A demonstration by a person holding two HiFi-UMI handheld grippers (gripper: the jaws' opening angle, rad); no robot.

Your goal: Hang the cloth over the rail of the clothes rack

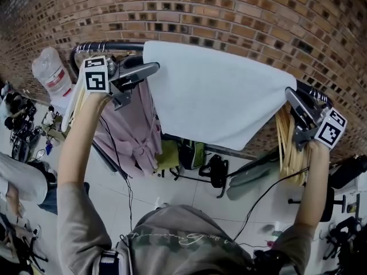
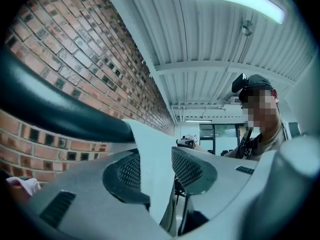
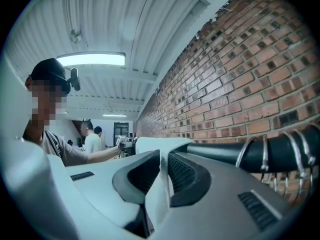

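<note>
Far left, beside the brick wall (image 1: 241, 10), a white sack with a red label (image 1: 51, 73) stands on the floor. The black rail (image 1: 109, 46) of the clothes rack curves round there and runs off to the right along the bricks.

The person's left arm reaches up to that end of the rail with the left gripper (image 1: 150, 70). Its jaws stand a little apart. The near edge of the cloth passes between them and lies against the left pad (image 2: 131, 171), while the right pad (image 2: 187, 166) stands clear of it, so nothing is clamped. Just under this gripper a pink garment (image 1: 135, 125) hangs from the rail, with a green bag (image 1: 168, 155) below it on the floor.

In the middle, the pale cloth (image 1: 218, 93) is draped over the rail. It is spread wide between the two grippers and its front flap hangs down to a slanting lower edge.

At the right end, the right gripper (image 1: 293, 99) has its jaws closed tight on the cloth's other edge, pinching the fabric between its ribbed pads right next to the rail. A bunch of wooden hangers (image 1: 289, 148) hangs just below it, with their metal hooks (image 3: 262, 151) looped over the rail.
</note>
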